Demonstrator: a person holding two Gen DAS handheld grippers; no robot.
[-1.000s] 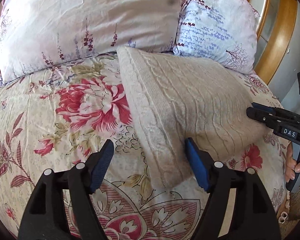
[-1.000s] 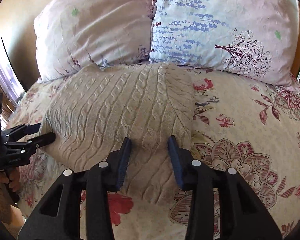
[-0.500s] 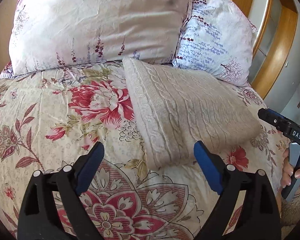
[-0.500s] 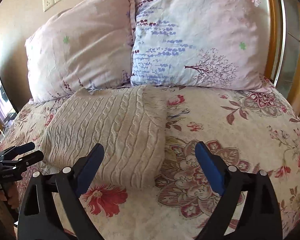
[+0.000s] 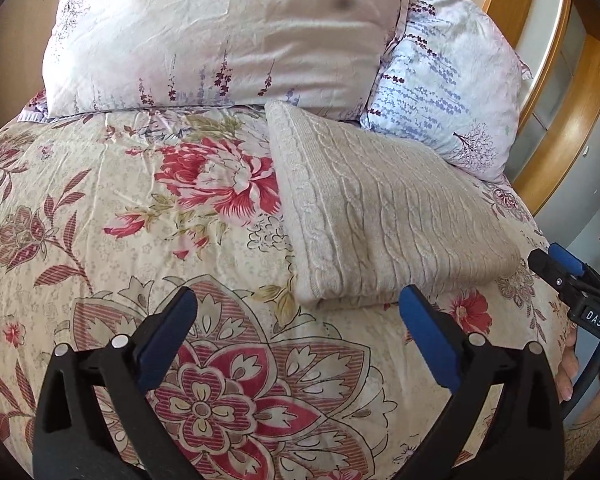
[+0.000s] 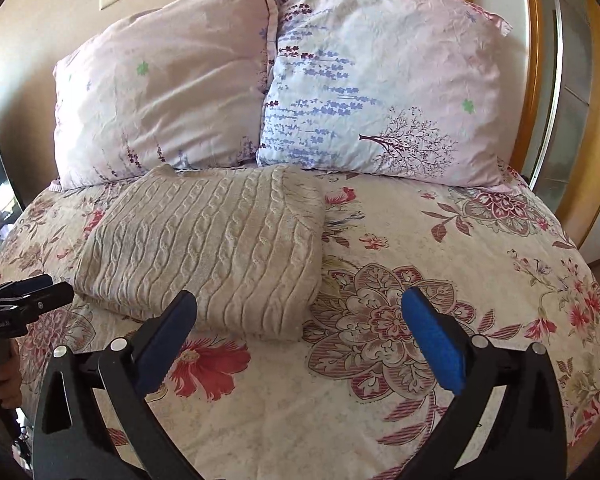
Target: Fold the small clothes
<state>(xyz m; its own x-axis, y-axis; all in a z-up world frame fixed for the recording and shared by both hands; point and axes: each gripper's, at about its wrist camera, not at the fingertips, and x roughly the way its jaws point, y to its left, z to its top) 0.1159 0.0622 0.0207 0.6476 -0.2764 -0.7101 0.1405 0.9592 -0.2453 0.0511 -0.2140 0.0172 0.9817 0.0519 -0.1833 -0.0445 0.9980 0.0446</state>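
While both claws gape empty, having just opened, the folded sweater (image 6: 212,248) lies just beyond.

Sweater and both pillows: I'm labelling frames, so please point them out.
sweater (image 6: 216,248), right wrist view, middle of folded top.
pink pillow (image 6: 160,92), right wrist view, centre.
blue-print pillow (image 6: 380,80), right wrist view, centre.

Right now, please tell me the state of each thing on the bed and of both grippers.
sweater: folded, lying flat on the bedspread, not held.
left gripper: open, jaws just widened, nothing between them.
right gripper: open, jaws just widened, clear of the sweater.
two pillows: leaning at the head of the bed.
bedspread: spread out.
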